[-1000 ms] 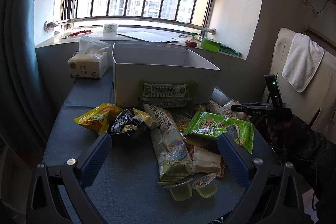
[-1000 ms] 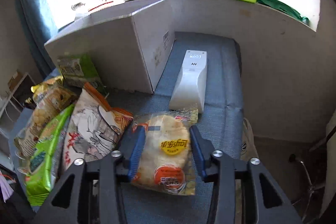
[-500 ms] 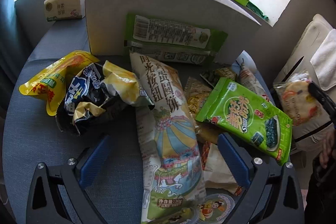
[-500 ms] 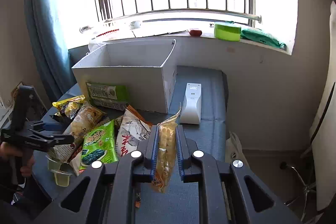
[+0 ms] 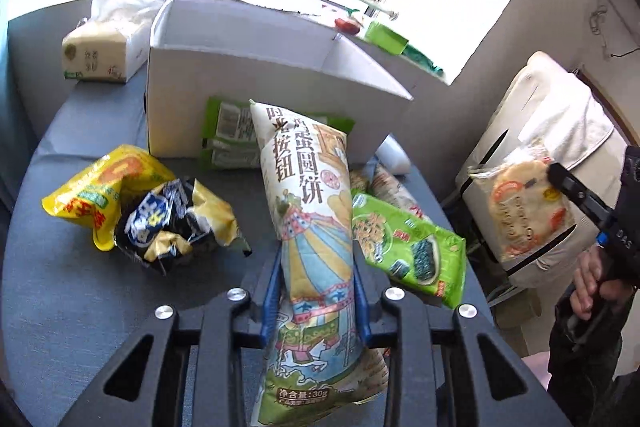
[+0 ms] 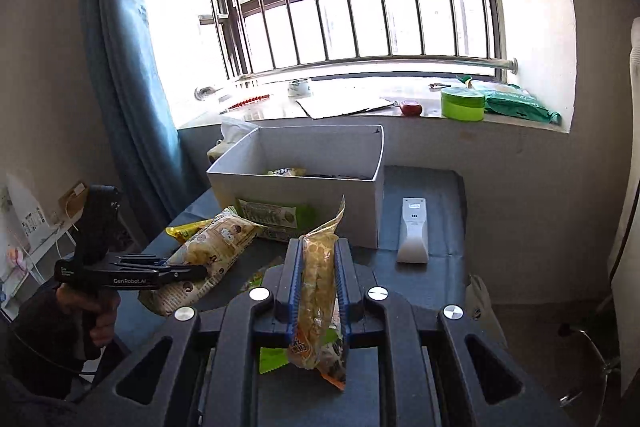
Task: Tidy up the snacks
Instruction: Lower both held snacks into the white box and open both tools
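Left tongs [image 5: 316, 291] clamped mid-length on tall biscuit bag [image 5: 308, 227], lifted above surface [image 5: 68, 291]. Right tongs [image 6: 316, 287] clamped on rice-cracker pack [image 6: 316, 291]. White box [image 6: 320, 187] at 12 o'clock. Light, puffy, slippery, crushable: best gripped gently mid-body.

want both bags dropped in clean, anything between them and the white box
Nothing visible blocks either. The left gripper holds the long biscuit bag and the right gripper the rice cracker pack, both lifted. The white box is open-topped; only a green packet leans on its front wall.
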{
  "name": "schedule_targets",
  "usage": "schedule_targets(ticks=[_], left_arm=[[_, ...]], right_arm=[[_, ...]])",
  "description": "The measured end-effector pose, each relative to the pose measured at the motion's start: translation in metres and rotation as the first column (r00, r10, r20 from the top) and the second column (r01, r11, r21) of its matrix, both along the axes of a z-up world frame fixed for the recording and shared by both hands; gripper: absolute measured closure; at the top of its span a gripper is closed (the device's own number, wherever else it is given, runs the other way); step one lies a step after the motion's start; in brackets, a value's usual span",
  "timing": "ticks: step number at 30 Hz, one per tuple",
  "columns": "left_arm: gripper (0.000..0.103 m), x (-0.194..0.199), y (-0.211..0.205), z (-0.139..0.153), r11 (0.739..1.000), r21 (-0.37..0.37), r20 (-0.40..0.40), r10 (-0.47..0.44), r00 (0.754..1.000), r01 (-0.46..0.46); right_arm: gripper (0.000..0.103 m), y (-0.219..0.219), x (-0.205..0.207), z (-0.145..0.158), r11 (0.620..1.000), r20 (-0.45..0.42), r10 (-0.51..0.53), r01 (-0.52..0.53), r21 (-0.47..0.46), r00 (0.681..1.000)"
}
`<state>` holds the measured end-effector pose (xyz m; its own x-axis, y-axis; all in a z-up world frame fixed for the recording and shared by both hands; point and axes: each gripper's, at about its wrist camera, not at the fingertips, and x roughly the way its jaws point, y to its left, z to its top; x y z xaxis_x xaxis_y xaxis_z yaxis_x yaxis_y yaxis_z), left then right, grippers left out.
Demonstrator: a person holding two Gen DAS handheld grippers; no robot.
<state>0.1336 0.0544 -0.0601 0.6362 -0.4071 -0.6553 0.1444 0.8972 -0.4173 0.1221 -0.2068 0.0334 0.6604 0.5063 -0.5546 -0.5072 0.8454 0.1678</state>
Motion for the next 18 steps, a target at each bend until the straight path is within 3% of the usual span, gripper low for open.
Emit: schedule_targets(ticks=[5, 8, 12, 16, 18], left_arm=[[0.07, 0.005, 0.017, 0.057, 0.999, 0.002, 0.186, 0.048, 0.981, -0.049], [0.07, 0.034, 0.029, 0.083, 0.996, 0.03, 0.246, 0.073, 0.966, -0.083], [0.07, 0.091, 0.041, 0.097, 0.992, 0.041, 0.255, 0.107, 0.961, -0.121], [0.07, 0.145, 0.043, 0.096, 0.986, 0.068, 0.209, 0.135, 0.969, -0.152], [0.07, 0.168, 0.044, 0.089, 0.984, 0.073, 0.173, 0.146, 0.974, -0.16]], right_arm=[[0.086, 0.027, 0.036, 0.016, 0.999, 0.005, 0.026, -0.026, 0.031, 1.0], [0.086, 0.049, 0.068, 0.025, 0.999, 0.017, 0.028, -0.028, 0.02, 0.999], [0.086, 0.083, 0.125, 0.033, 1.0, 0.009, 0.012, -0.012, -0.013, 1.0], [0.086, 0.102, 0.179, 0.034, 0.999, -0.058, 0.012, -0.01, 0.036, 0.998], [0.086, 0.111, 0.199, 0.033, 1.0, -0.069, 0.001, -0.001, 0.011, 0.998]])
